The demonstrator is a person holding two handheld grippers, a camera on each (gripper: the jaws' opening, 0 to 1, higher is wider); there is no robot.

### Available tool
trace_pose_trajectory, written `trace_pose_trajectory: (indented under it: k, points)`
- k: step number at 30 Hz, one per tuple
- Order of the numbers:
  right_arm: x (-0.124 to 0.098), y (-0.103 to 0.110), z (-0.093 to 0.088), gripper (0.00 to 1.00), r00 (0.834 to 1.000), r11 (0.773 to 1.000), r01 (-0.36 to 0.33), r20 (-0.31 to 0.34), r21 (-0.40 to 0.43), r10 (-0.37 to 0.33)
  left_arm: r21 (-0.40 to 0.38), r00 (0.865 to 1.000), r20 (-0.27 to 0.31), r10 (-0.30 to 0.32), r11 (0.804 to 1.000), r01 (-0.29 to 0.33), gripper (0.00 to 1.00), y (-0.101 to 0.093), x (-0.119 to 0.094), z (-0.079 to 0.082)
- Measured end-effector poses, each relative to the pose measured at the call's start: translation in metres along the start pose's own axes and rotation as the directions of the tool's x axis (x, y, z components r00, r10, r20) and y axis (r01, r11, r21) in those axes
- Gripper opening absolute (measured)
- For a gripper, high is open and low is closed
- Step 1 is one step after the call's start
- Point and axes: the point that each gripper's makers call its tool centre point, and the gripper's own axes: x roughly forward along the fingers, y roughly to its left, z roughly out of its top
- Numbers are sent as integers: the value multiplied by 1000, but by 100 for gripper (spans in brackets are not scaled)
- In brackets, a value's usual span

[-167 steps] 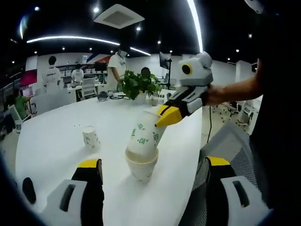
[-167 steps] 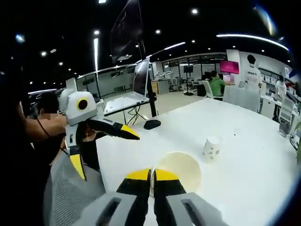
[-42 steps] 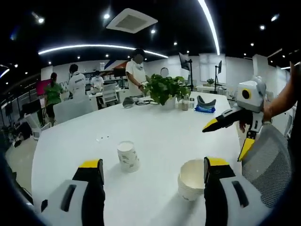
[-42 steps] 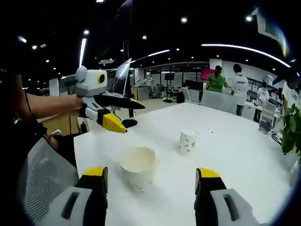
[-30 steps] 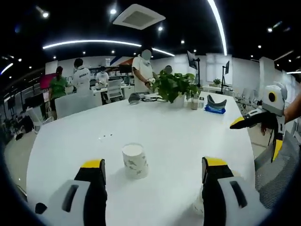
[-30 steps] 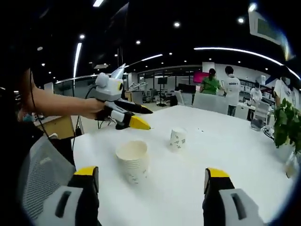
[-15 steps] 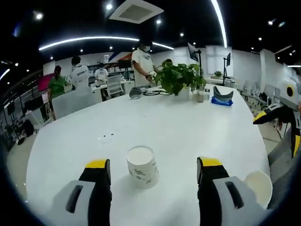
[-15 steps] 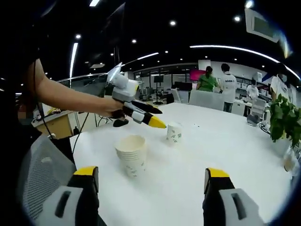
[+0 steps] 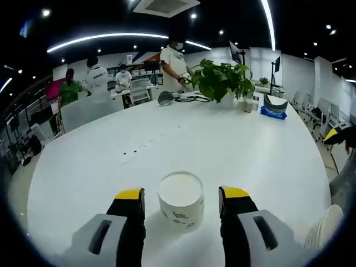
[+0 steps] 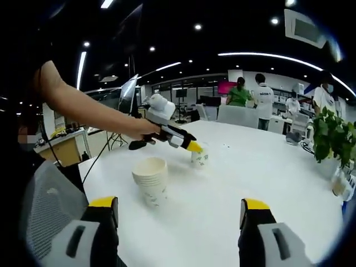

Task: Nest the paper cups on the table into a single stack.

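- The left gripper (image 9: pixel 181 199) reaches far over the white desk (image 9: pixel 233 150), fingers apart around a single paper cup (image 9: pixel 179 199), not squeezing it.
- The right gripper (image 10: pixel 179 212) waits, fingers released, near the cup stack (image 10: pixel 151 179).

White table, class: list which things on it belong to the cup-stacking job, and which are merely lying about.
Belongs to the job:
- single paper cup, standing between the open jaws of the left gripper
- stack of nested cups
- right gripper, open

Lying about:
- potted plant
- blue item beyond the plant
- dark object near the far edge of the white table
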Motion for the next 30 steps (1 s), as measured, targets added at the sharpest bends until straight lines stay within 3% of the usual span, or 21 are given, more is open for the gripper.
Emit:
trace_pose_trajectory:
  k: [9, 13, 18, 24, 30]
  points:
    - [-4, -5, 2, 91, 1000, 1000, 26, 10, 13, -26, 27, 999, -32, -33, 999, 33, 43, -4, 4, -2]
    - [-4, -3, 3, 91, 1000, 1000, 23, 7, 13, -23, 29, 998, -46, -43, 999, 44, 35, -4, 8, -4]
    - [-4, -2, 6, 91, 1000, 1000, 19, 13, 8, -20, 7, 998, -46, -43, 999, 44, 34, -5, 1, -4]
    - [-1, -1, 13, 90, 999, 1000, 20, 33, 16, -20, 28, 998, -25, -60, 998, 61, 34, -15, -16, 9]
    - [3, 2, 27, 90, 997, 1000, 12, 75, 26, -14, 17, 996, 24, -86, 996, 85, 34, -27, -49, 30]
